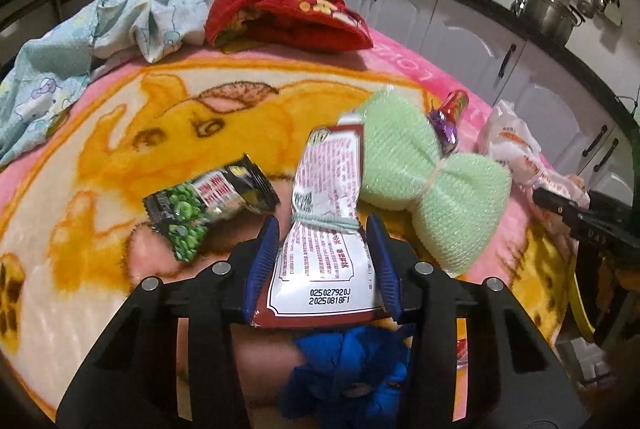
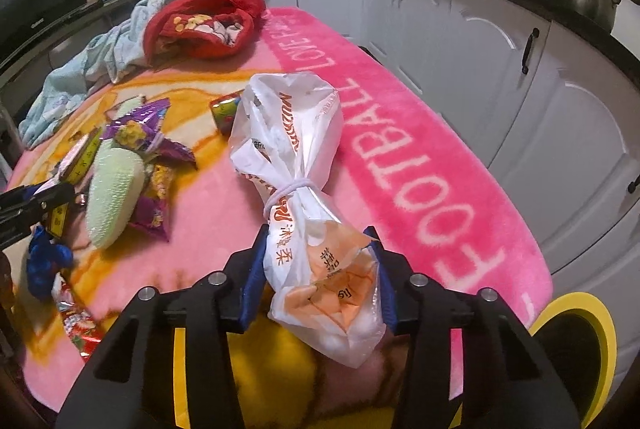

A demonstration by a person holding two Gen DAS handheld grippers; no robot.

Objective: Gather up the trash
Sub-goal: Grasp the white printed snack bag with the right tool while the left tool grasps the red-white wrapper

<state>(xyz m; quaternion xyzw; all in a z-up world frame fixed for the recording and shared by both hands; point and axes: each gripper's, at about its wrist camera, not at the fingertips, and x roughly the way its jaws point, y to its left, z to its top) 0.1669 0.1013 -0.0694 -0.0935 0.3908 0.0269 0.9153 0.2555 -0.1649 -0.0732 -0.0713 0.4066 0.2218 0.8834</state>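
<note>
My left gripper [image 1: 322,229] is shut on a red-and-white snack wrapper [image 1: 324,229] tied with a band. A black-and-green pea wrapper [image 1: 208,205] lies to its left, a green mesh sponge [image 1: 416,181] to its right, a crumpled blue wrapper [image 1: 352,373] below it. My right gripper [image 2: 318,241] is shut on a white-and-orange plastic bag [image 2: 304,197] tied with a band. In the right wrist view, purple wrappers [image 2: 148,145], the sponge [image 2: 112,193], a small red-green packet [image 2: 226,109] and a red foil wrapper [image 2: 76,325] lie on the left.
Everything lies on a pink and yellow blanket [image 2: 400,157]. A red cloth [image 1: 288,13] and a pale blue cloth [image 1: 104,41] are bunched at the far side. A yellow-rimmed bin [image 2: 576,341] stands at the lower right. White cabinets [image 2: 540,77] run along the right.
</note>
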